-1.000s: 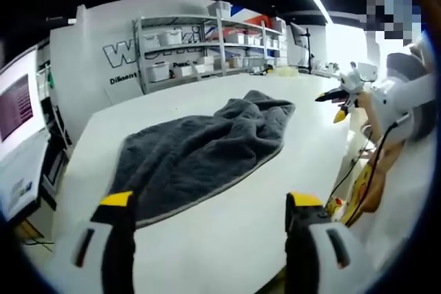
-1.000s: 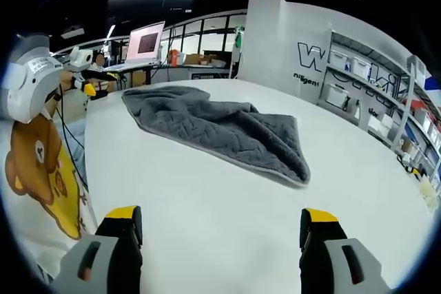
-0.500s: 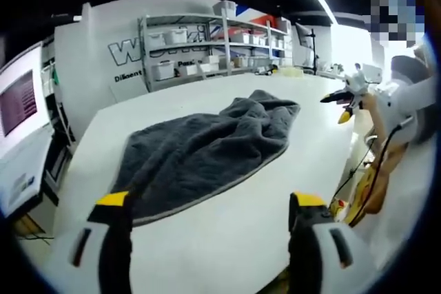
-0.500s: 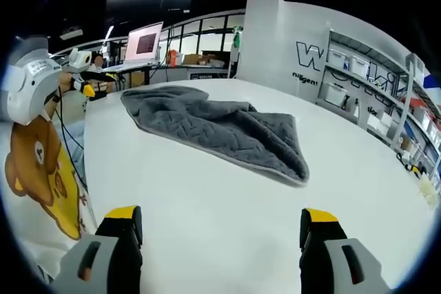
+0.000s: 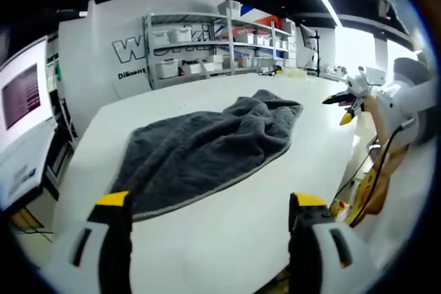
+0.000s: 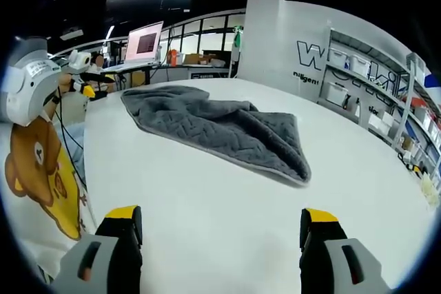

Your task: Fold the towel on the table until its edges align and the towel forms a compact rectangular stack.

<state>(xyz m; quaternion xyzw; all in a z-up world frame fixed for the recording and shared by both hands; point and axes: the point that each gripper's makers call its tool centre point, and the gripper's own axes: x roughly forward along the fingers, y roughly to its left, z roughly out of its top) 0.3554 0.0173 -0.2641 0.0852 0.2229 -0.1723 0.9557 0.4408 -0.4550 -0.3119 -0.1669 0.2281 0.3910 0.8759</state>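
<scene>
A dark grey towel (image 5: 207, 149) lies rumpled and partly spread on the white table (image 5: 227, 239). In the right gripper view the same towel (image 6: 220, 129) stretches across the table's middle, with a bunched end at the left. My left gripper (image 5: 207, 211) hovers open over the table's near edge, short of the towel's hem, with nothing between its yellow-tipped fingers (image 5: 114, 201). My right gripper (image 6: 219, 219) is open too, above bare table in front of the towel. The right gripper (image 5: 343, 101) also appears at the right of the left gripper view, and the left gripper (image 6: 84, 77) at the left of the right gripper view.
Shelves with white bins (image 5: 207, 49) stand behind the table. A monitor (image 6: 143, 43) and desks sit at the far side. A person's yellow-and-white shirt (image 6: 38, 170) is close to the table's edge. Cables hang beside it.
The left gripper view has shifted slightly, so the towel sits a little farther right and nearer. The towel itself lies as before. The right gripper view is unchanged.
</scene>
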